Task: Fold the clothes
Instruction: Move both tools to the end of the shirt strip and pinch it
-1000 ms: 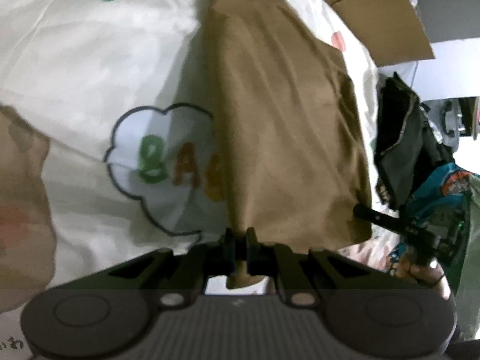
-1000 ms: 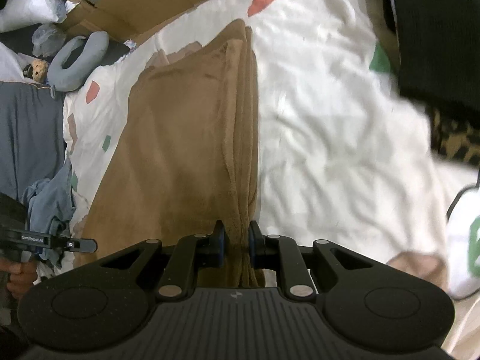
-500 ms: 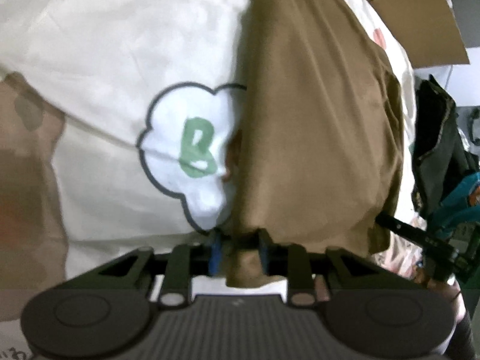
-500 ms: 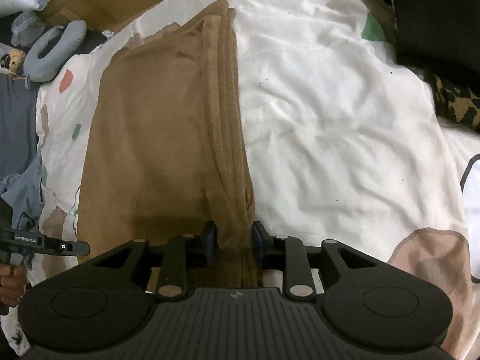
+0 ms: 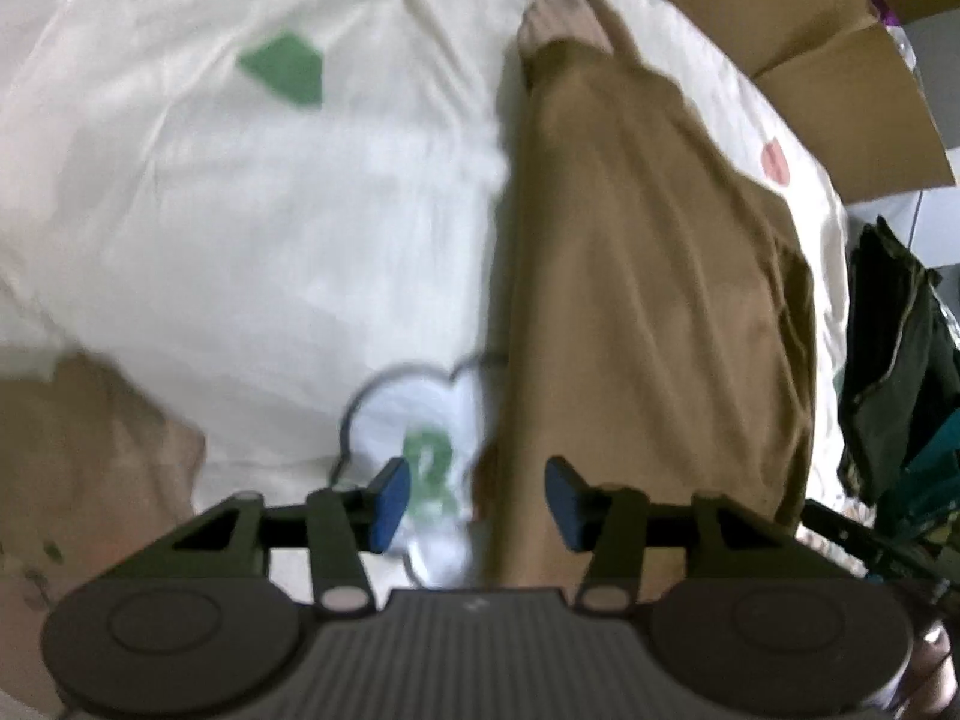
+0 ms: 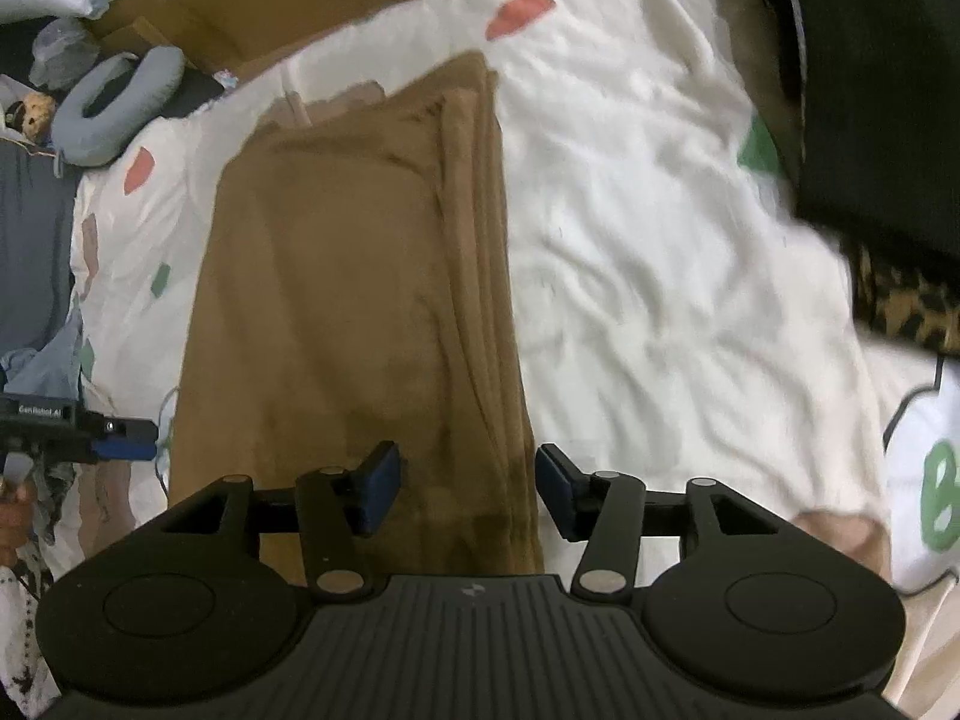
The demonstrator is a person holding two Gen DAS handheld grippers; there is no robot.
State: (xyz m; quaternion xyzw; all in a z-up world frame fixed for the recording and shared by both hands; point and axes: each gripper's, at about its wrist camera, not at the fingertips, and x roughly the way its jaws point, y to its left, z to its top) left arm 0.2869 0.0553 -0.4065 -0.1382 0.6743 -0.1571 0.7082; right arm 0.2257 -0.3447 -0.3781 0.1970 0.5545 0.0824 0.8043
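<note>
Both claws stand wide and hold nothing — the left gripper (image 5: 474, 501) over one end of the brown garment (image 6: 354, 312), the right gripper (image 6: 465, 489) over the other; it lies folded long on the white bedsheet (image 6: 648, 276). Soft, limp plush, probably light — best pinched through its stacked edge layers

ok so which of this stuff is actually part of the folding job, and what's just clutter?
Job:
- brown garment, folded lengthwise on the bedsheet
- left tongs, open
- right tongs, open

Lying about:
- cardboard box
- grey neck pillow
- black clothing
- leopard-print cloth
- dark clothes pile
</note>
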